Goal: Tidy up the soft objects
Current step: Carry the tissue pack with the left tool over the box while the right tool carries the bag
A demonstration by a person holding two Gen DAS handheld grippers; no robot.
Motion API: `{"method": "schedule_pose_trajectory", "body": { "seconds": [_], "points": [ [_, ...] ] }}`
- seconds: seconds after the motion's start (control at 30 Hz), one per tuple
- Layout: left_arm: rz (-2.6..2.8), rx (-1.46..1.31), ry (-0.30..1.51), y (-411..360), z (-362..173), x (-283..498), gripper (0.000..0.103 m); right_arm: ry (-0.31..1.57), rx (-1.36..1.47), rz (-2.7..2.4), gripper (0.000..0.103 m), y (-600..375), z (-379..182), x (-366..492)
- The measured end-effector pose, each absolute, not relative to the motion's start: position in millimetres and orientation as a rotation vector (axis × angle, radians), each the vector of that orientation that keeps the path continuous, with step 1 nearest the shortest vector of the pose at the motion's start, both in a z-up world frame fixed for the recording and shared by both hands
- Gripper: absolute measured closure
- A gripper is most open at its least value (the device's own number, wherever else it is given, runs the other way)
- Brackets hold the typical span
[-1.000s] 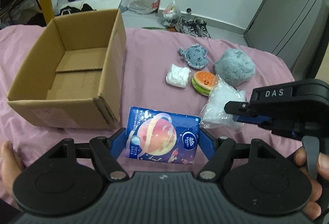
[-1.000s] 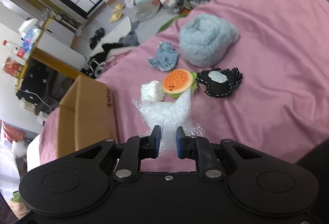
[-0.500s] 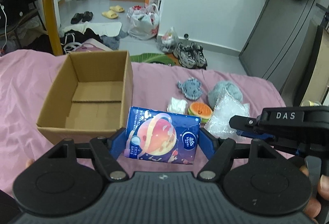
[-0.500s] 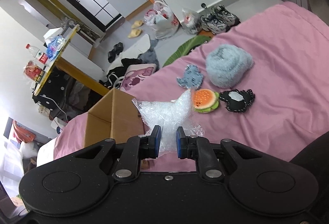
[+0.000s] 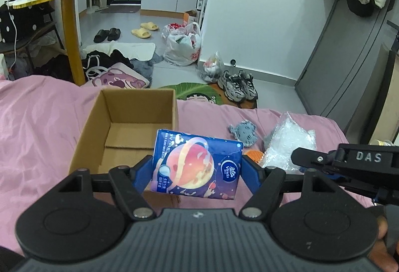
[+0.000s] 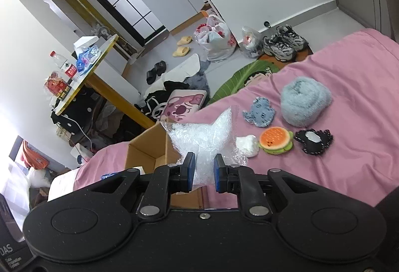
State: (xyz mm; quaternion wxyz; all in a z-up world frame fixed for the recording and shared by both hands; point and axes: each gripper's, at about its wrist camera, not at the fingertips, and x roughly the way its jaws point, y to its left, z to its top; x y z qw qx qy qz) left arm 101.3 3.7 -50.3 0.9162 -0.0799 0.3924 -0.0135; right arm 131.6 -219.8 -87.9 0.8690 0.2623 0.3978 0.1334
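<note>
My left gripper (image 5: 197, 169) is shut on a blue tissue pack (image 5: 197, 164) with a planet print, held in the air in front of an open cardboard box (image 5: 129, 132) on the pink bed. My right gripper (image 6: 203, 172) is shut on a clear bubble-wrap bag (image 6: 204, 137), lifted above the bed; the bag also shows in the left wrist view (image 5: 286, 142). The box shows in the right wrist view (image 6: 147, 149), left of the bag. The box looks empty inside.
On the pink blanket (image 6: 349, 102) lie a fluffy grey-blue ball (image 6: 304, 102), a blue knitted patch (image 6: 259, 112), a burger plush (image 6: 275, 139), a white wad (image 6: 247, 144) and a black patch (image 6: 314, 141). Beyond the bed edge: shoes, bags, a yellow table (image 5: 72, 30).
Both grippers have risen with their loads; the bed and box now look smaller and farther below. The tissue pack now overlaps the box's near right corner in view.
</note>
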Motion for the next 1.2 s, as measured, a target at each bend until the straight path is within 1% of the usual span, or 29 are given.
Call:
{"method": "schedule_pose_trajectory", "body": {
  "seconds": [0.4, 0.7, 1.0, 1.2],
  "points": [
    [0.006, -0.177, 0.777, 33.1, -47.2, 126.5, 0.030, 0.801, 0.514, 0.319, 0.087, -192.3, -77.5, 145.0],
    [0.043, -0.204, 0.771, 60.1, -47.9, 157.3, 0.030, 0.797, 0.509, 0.339, 0.087, -178.9, -80.0, 163.1],
    [0.093, -0.279, 0.794, 95.9, -68.2, 181.3, 0.030, 0.824, 0.495, 0.360, 0.087, -155.6, -91.6, 183.9],
    [0.098, -0.295, 0.810, 105.1, -79.5, 195.9, 0.030, 0.840, 0.481, 0.373, 0.087, -135.9, -99.9, 198.3]
  ]
}}
